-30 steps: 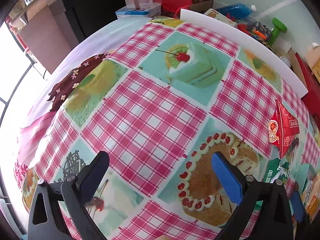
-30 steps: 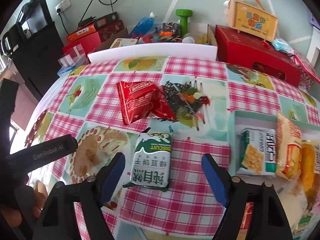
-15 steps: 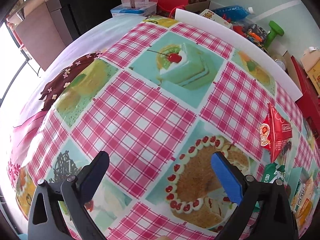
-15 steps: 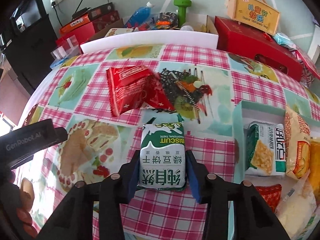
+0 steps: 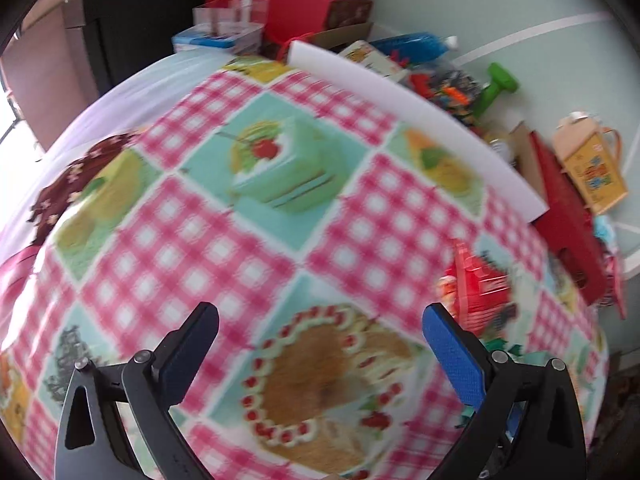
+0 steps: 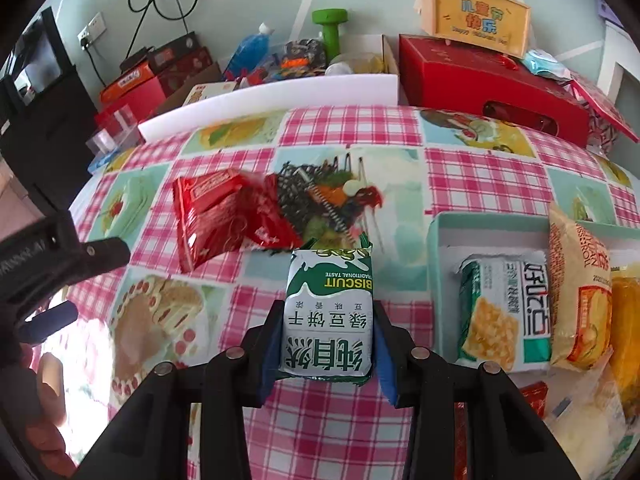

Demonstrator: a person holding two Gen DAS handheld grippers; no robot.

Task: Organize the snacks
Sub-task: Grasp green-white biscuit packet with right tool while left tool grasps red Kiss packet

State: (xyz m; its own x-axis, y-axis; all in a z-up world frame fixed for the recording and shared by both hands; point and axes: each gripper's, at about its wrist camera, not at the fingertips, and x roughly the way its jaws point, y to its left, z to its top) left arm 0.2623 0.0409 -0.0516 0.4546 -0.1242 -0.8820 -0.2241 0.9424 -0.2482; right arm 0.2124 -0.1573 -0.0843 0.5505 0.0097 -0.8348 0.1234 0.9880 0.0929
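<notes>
My right gripper (image 6: 326, 318) is shut on a green and white biscuit packet (image 6: 329, 312), held just above the checked tablecloth (image 6: 472, 168). A red snack bag (image 6: 224, 216) lies beyond it to the left; it also shows blurred in the left wrist view (image 5: 476, 288). A pale green tray (image 6: 436, 236) on the right holds several snack packets, among them a green cracker pack (image 6: 504, 312) and an orange bag (image 6: 580, 292). My left gripper (image 5: 320, 332) is open and empty above a printed cake on the cloth.
A white foam board (image 6: 272, 100) stands along the table's far edge. Behind it are red boxes (image 6: 492, 84), a green dumbbell (image 6: 332, 28), a blue bottle (image 6: 250, 50) and a yellow gift box (image 6: 476, 12). A black cabinet (image 6: 36, 92) stands at left.
My right gripper has closed on the green biscuit packet and lifted it slightly. My left gripper has swung to the right, still open, bringing the red bag further into its view.
</notes>
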